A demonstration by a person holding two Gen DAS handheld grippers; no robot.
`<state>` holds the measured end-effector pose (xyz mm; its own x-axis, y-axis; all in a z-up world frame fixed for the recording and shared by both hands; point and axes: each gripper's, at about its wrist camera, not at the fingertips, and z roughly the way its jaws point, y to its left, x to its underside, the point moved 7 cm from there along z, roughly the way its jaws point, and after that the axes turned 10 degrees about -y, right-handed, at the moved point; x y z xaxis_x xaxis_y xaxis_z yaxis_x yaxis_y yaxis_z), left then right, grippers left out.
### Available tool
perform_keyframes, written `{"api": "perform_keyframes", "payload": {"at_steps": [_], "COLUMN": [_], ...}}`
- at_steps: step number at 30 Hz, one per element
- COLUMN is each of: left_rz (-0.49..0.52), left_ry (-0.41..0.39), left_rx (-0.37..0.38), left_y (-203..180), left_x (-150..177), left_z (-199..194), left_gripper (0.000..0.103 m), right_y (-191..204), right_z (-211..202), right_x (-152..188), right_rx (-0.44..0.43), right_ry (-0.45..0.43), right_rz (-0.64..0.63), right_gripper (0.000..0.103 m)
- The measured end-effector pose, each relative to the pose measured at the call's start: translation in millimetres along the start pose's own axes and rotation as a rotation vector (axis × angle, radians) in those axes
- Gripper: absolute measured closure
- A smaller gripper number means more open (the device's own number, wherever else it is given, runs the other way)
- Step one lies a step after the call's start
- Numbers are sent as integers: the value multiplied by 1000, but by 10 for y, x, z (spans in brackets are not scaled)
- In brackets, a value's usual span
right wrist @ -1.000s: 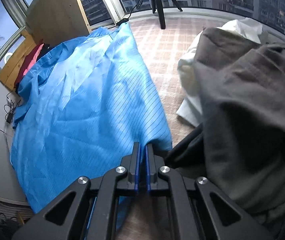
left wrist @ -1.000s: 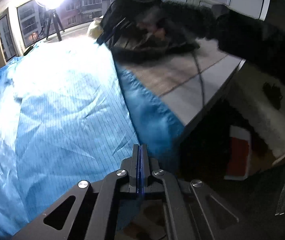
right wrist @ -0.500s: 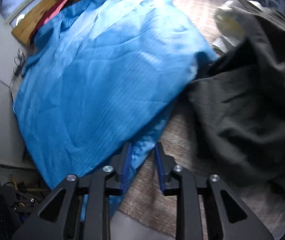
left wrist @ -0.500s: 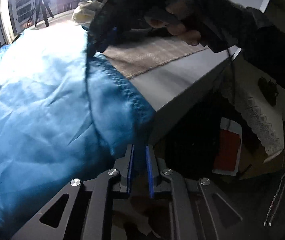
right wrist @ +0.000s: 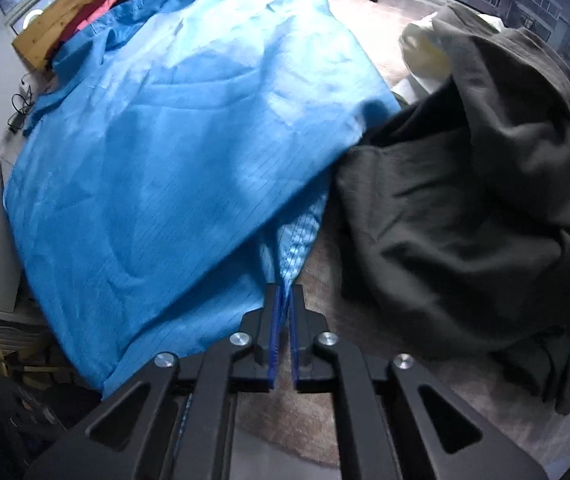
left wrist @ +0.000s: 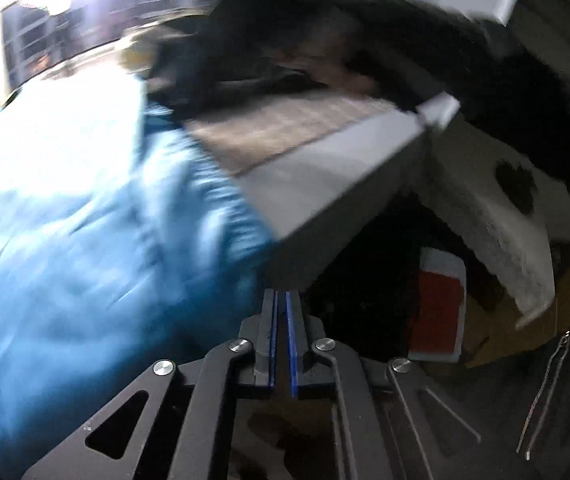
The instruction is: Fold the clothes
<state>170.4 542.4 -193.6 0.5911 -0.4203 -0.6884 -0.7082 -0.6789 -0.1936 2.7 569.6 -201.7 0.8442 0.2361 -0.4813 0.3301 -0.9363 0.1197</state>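
Observation:
A large blue garment with thin dark stripes (right wrist: 173,152) lies spread over the table. In the right wrist view my right gripper (right wrist: 283,300) is shut on a fold of its near edge, and the cloth rises into the jaws. In the blurred left wrist view the same garment (left wrist: 85,240) fills the left side and hangs over the table's front edge. My left gripper (left wrist: 282,300) sits just off that edge with its jaws nearly together and a thin gap between the pads; nothing shows between them.
A heap of dark grey clothes (right wrist: 485,200) lies right of the blue garment, with white cloth (right wrist: 425,52) behind it. A beige mat (left wrist: 285,132) covers the table top. The table corner (left wrist: 417,136) is near. A red and white object (left wrist: 439,304) stands below.
Both grippers opened half a second ago and have closed again. The right one now grips a fold of the blue garment's edge. The left one has drawn back off the hem.

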Motion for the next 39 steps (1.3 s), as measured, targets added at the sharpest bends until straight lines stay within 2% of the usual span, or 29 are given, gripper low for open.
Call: {"api": "perform_keyframes", "payload": {"at_steps": [5, 7, 8, 11, 14, 18, 21, 22, 23, 25, 28, 32, 34, 36, 38, 39], "left_rz": [-40, -61, -71, -99, -68, -69, -53, -54, -60, -68, -75, -80, -65, -57, -52, -50], "left_ry": [3, -24, -36, -24, 4, 33, 51, 60, 67, 82, 60, 50, 52, 55, 57, 57], "left_rx": [-169, -244, -284, -366, -430, -422, -410, -401, -387, -379, -349, -322, -315, -307, -299, -295], "left_y": [552, 863, 1048, 1507, 1794, 1938, 1926, 1920, 1895, 1915, 1904, 1890, 1865, 1843, 1823, 1815], "left_x": [141, 111, 92, 101, 140, 215, 269, 302, 316, 394, 396, 378, 376, 365, 357, 353], "left_z": [-458, -718, -844, -1053, -1126, -1034, -926, -914, -868, -835, -886, -942, -962, -985, -994, -993], "left_gripper": [97, 97, 97, 98, 98, 97, 95, 95, 95, 95, 95, 95, 95, 95, 91, 91], "right_y": [190, 398, 496, 722, 833, 904, 962, 933, 904, 874, 651, 301, 218, 193, 270, 315], "right_z": [-360, -477, -518, -487, -410, -365, -360, -382, -406, -437, -622, -836, -871, -927, -996, -982], "right_x": [263, 493, 608, 905, 1031, 1069, 1085, 1109, 1134, 1171, 1301, 1431, 1488, 1504, 1436, 1417], "right_rx": [-31, -65, -77, -68, -9, 40, 87, 107, 127, 140, 179, 207, 194, 225, 180, 172], "right_ry": [-58, -76, -82, -75, -78, -78, -68, -66, -63, -55, -41, -32, 6, 17, -15, -21], "right_rz": [18, 17, 22, 60, 76, 92, 40, 26, 11, 1, 22, 133, 171, 187, 209, 198], "right_gripper": [88, 74, 72, 72, 72, 72, 75, 91, 100, 101, 101, 102, 98, 94, 80, 65]}}
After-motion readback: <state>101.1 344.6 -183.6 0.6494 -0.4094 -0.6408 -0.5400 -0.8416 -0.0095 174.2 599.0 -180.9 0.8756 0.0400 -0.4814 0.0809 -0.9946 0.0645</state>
